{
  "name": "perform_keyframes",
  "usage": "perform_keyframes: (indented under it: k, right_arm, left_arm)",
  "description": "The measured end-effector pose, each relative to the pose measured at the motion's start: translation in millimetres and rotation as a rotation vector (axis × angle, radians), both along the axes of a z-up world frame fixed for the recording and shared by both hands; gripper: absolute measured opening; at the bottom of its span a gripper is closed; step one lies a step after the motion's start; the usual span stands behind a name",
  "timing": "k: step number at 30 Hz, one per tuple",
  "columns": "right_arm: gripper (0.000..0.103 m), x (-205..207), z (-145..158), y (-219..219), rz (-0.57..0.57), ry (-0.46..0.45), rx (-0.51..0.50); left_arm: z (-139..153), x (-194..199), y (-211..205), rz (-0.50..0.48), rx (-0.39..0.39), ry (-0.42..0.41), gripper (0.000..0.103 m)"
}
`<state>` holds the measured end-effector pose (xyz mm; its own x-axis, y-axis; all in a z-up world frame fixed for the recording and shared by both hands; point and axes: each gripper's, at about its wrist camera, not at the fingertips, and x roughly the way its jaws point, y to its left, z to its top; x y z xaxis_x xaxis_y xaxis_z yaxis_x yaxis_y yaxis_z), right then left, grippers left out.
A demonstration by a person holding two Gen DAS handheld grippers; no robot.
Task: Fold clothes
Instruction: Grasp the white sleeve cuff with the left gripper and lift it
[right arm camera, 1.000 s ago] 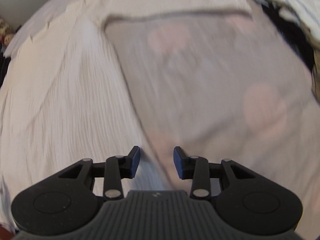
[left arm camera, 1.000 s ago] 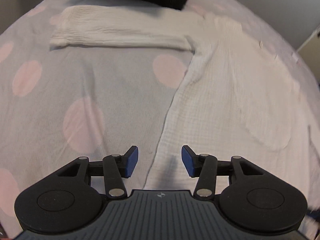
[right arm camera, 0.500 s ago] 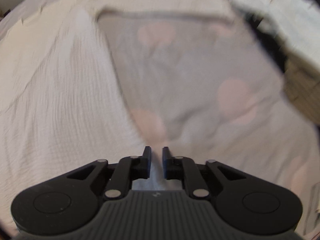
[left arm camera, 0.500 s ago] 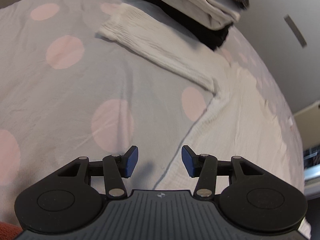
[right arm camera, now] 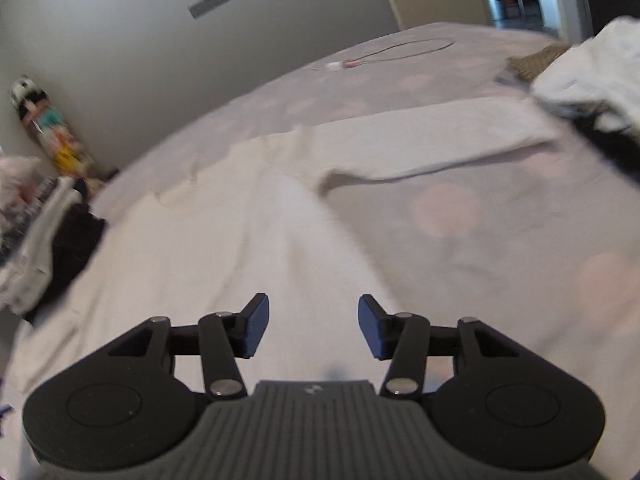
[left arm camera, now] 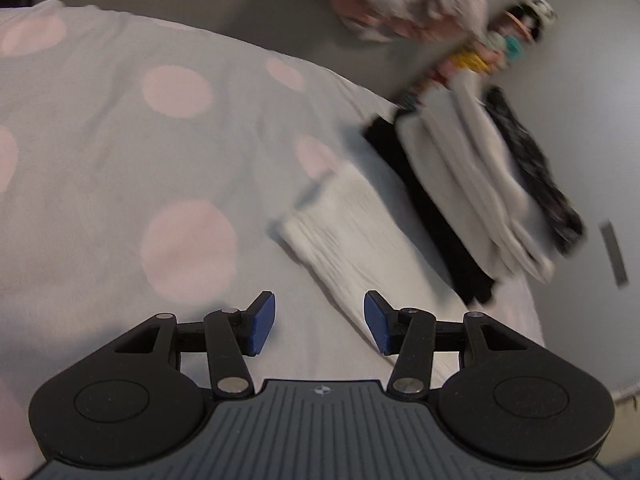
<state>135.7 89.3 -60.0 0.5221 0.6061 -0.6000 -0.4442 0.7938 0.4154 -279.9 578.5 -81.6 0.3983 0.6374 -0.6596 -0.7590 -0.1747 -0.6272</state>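
1. Sleeve point(left arm camera: 352, 236) of the white top lies on the bed point(left arm camera: 120, 168), ahead and right of my left tongs point(left arm camera: 319, 325); its long axis runs from the cuff up-left toward lower right.
2. Left tongs: parted about halfway, empty, above the bed.
3. Right tongs point(right arm camera: 308, 327): jaws opening, nothing between them, over the top's body point(right arm camera: 208, 248).
4. Judgement: the left hand is nearer this sleeve; the other sleeve point(right arm camera: 420, 140) stretches across, well ahead of the right.
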Motion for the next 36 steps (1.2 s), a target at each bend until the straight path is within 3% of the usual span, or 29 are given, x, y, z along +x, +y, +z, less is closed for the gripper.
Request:
perform_keyframes:
  k: [6, 14, 16, 17, 18, 19, 21, 25, 28, 36]
  right_arm:
    - [0.053, 6.6, -22.4, 26.9, 0.081, -0.008, -0.037]
    - [0.053, 21.5, -39.2, 42.2, 0.073, -0.017, -0.085]
    - [0.053, 19.9, -40.8, 47.4, 0.084, -0.039, -0.108]
    - [0.053, 19.0, -41.2, 48.9, 0.095, -0.051, -0.119]
    - [0.053, 18.3, -41.3, 50.9, 0.105, -0.060, -0.126]
    - [0.053, 17.8, -41.4, 52.4, 0.114, -0.065, -0.130]
    - [0.053, 16.7, -41.4, 55.6, 0.133, -0.077, -0.138]
    - [0.053, 17.6, -40.9, 54.8, 0.135, -0.070, -0.117]
    - [0.053, 16.7, -40.1, 52.8, 0.132, -0.059, -0.090]
    - [0.052, 20.7, -37.2, 44.2, 0.095, -0.031, -0.064]
  left_arm:
    - [-23.2, -1.6, 35.9, 0.089, 0.029, -0.101, 0.058]
    - [-46.3, 8.8, 59.3, 0.102, 0.034, -0.089, 0.055]
    - [-43.7, 16.4, 64.5, 0.071, 0.060, -0.034, 0.032]
    - [-41.9, 20.3, 66.5, 0.053, 0.076, -0.004, 0.015]
    - [-40.3, 23.2, 66.3, 0.043, 0.092, 0.008, 0.007]
    - [-36.7, 24.8, 63.8, 0.040, 0.111, 0.001, 0.007]
    - [-23.5, 29.2, 57.2, 0.024, 0.161, -0.024, 0.006]
    - [29.3, 60.3, 41.3, -0.113, 0.352, 0.046, 0.006]
    - [70.4, 98.7, 27.7, -0.247, 0.475, 0.065, 0.006]
    - [174.8, 223.6, -5.8, -0.473, 0.679, 0.107, 0.005]
